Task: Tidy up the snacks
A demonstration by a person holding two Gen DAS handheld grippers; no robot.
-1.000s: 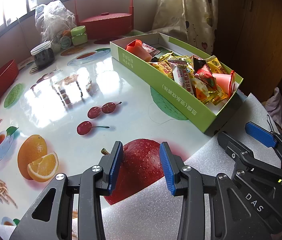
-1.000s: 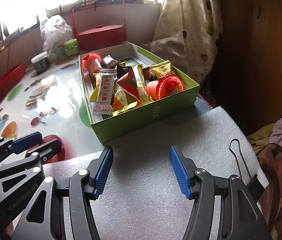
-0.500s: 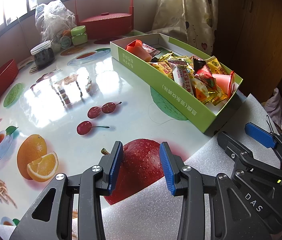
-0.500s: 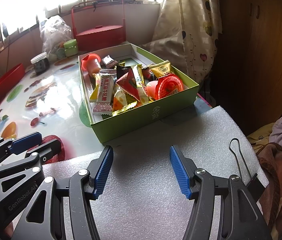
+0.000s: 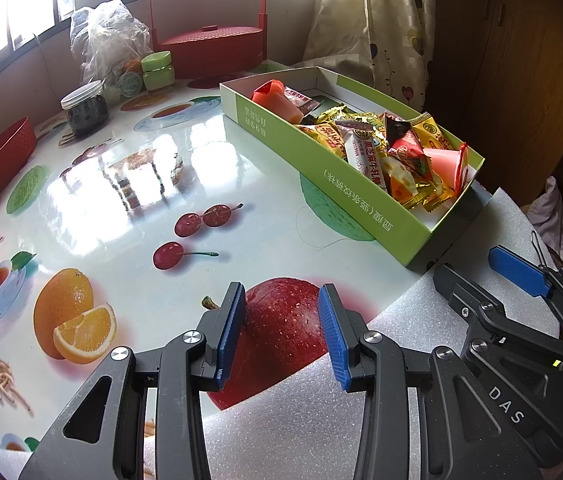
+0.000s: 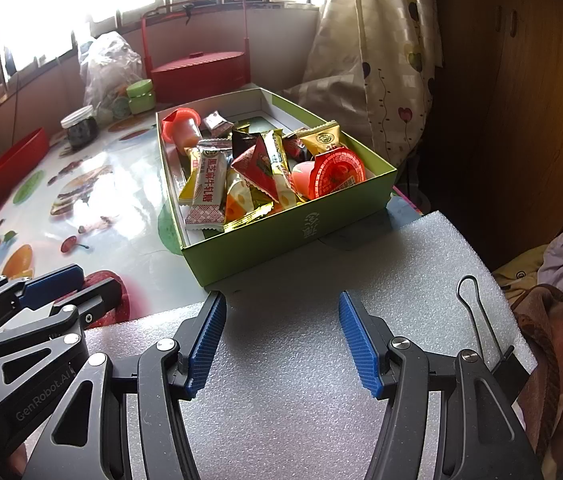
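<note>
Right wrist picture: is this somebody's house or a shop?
Most likely a home, perhaps a dining corner: a fruit-print table cover, a patterned curtain by the window, and a green box of mixed wrapped snacks.

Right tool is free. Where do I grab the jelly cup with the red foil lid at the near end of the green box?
Grip the jelly cup across its tapered plastic body, coming from above. It lies tipped on its side with the lid facing the green box near wall, which blocks a level approach.
</note>
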